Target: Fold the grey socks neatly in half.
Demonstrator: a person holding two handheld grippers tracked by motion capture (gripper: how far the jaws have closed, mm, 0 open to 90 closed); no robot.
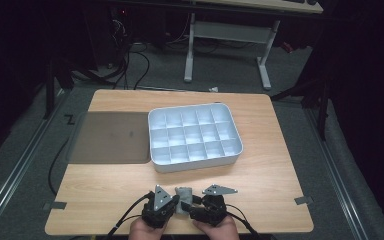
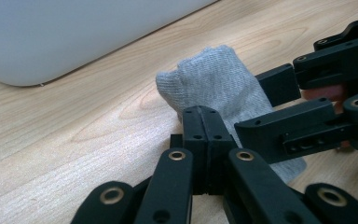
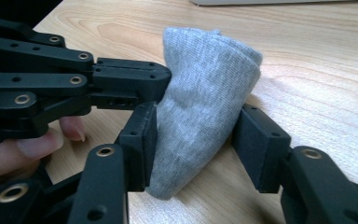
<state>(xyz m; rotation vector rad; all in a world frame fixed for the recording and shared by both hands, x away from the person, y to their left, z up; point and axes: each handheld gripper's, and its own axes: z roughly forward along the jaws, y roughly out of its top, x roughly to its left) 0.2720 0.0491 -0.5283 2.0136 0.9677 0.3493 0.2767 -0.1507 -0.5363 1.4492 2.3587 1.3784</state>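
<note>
A folded grey sock (image 1: 183,193) (image 2: 214,79) (image 3: 205,107) stands bunched on the wooden table (image 1: 260,175) near its front edge, between the two hand-held grippers. My left gripper (image 1: 178,202) (image 2: 207,126) comes in from the left with its jaws pressed together, pinching the sock's near edge; its tips (image 3: 161,81) meet the sock's side. My right gripper (image 1: 193,202) (image 3: 196,135) comes from the right with one pad on each side of the sock, both touching the cloth. Its jaws (image 2: 268,107) also reach onto the sock in the left gripper view.
A white compartment tray (image 1: 195,166) sits mid-table beyond the grippers, and its wall (image 2: 74,37) is close ahead of the left gripper. A flat grey mat (image 1: 110,137) lies left of the tray. Cables trail back from both grippers over the front edge.
</note>
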